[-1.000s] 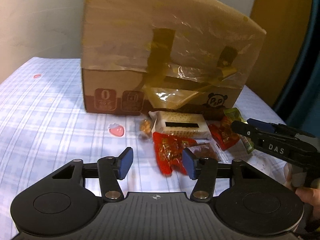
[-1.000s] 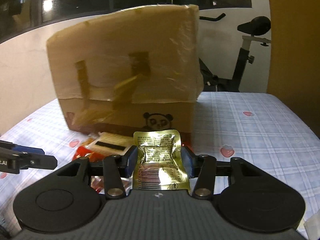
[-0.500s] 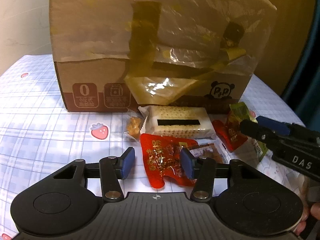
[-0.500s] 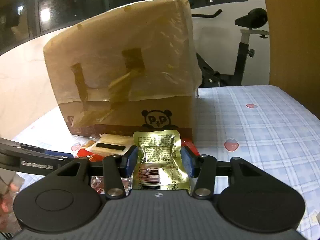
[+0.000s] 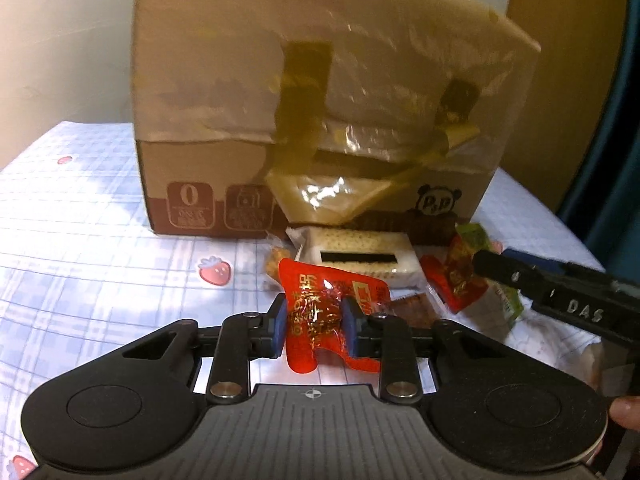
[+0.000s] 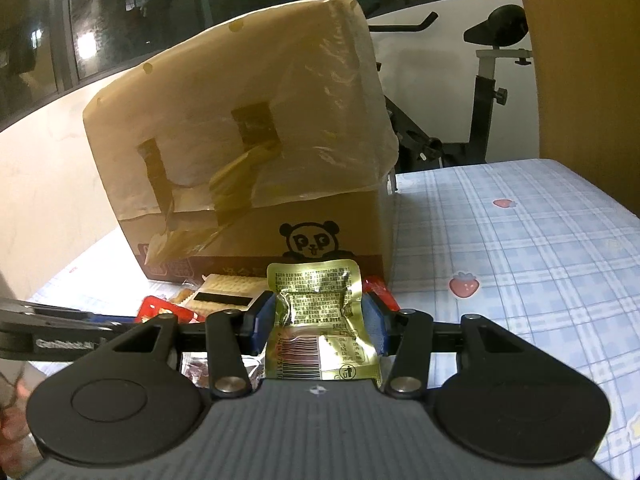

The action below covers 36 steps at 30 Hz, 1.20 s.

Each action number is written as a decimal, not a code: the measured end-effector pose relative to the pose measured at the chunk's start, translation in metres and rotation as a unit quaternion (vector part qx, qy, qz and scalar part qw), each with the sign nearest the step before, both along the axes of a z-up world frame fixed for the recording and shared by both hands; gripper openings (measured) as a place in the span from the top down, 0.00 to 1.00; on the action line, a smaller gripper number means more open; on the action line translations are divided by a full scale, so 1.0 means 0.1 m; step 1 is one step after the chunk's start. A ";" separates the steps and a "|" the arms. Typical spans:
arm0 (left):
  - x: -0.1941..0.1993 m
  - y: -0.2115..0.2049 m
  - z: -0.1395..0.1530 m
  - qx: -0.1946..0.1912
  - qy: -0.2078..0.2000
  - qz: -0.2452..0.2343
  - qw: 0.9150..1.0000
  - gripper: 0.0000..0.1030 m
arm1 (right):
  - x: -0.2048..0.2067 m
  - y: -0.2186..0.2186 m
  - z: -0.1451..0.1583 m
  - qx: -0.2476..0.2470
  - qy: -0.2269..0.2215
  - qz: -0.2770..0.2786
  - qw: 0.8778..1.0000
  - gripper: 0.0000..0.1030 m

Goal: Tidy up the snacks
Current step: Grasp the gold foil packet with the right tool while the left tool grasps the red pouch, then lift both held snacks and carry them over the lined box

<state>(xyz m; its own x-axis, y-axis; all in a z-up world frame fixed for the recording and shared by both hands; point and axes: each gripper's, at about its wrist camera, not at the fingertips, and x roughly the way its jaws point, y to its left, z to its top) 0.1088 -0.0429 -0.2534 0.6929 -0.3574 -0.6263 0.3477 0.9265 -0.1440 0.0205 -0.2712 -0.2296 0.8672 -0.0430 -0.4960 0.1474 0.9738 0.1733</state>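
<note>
Red snack packet [image 5: 320, 312] sits between the blue pads of the left hand-held gripper [image 5: 314, 322]; jaws have just been closing and now pinch the packet at its crinkled middle, lower edge hanging below the pads. Gold foil sachet [image 6: 320, 328] is clamped upright in the right hand-held gripper [image 6: 318, 322], barcode end toward the camera, printed text facing out. Rest of the snack pile lies on the desk [image 5: 80, 240] at 12 o'clock from the left gripper: a cracker pack [image 5: 356, 252] with a dark stripe, directly in front of the cardboard box [image 5: 312, 120]; a small orange-brown snack [image 5: 274, 266] at its 9 o'clock; a second red packet [image 5: 452, 280] and a green packet [image 5: 474, 236] at its 3 o'clock; a brown packet [image 5: 412, 310] nearer, partly hidden. The box carries a panda print and loose, peeling tape and plastic film; whether its top is open cannot be told from these views. Desk cover is blue plaid with strawberry prints [image 5: 215, 270]. In the right wrist view an exercise bike [image 6: 492, 92] stands at 1 o'clock behind the desk.
</note>
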 end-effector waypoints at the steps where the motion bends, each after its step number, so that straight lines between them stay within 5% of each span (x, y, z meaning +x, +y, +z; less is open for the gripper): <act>1: -0.01 0.03 0.02 -0.004 -0.002 0.003 1.000 0.71 | 0.00 0.00 0.00 0.000 0.000 0.000 1.000 0.51; 19: -0.16 0.52 0.51 -0.018 -0.048 0.044 0.998 0.71 | -0.02 0.09 0.11 -0.037 0.006 -0.011 0.999 0.51; 29: -0.18 0.70 1.20 -0.048 -0.116 0.029 0.992 0.70 | -0.25 0.15 0.92 -0.059 -0.076 0.004 0.995 0.51; 36: -0.03 0.62 1.71 -0.065 -0.167 0.016 0.984 0.70 | -0.04 0.22 1.54 -0.072 -0.138 0.025 0.988 0.51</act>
<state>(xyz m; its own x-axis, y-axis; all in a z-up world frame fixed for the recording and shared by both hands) 0.1061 0.0195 -0.0822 0.8647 -0.3938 -0.3118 0.3666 0.9191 -0.1440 0.0166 -0.2488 -0.0756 0.9712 -0.0486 -0.2334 0.0643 0.9961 0.0600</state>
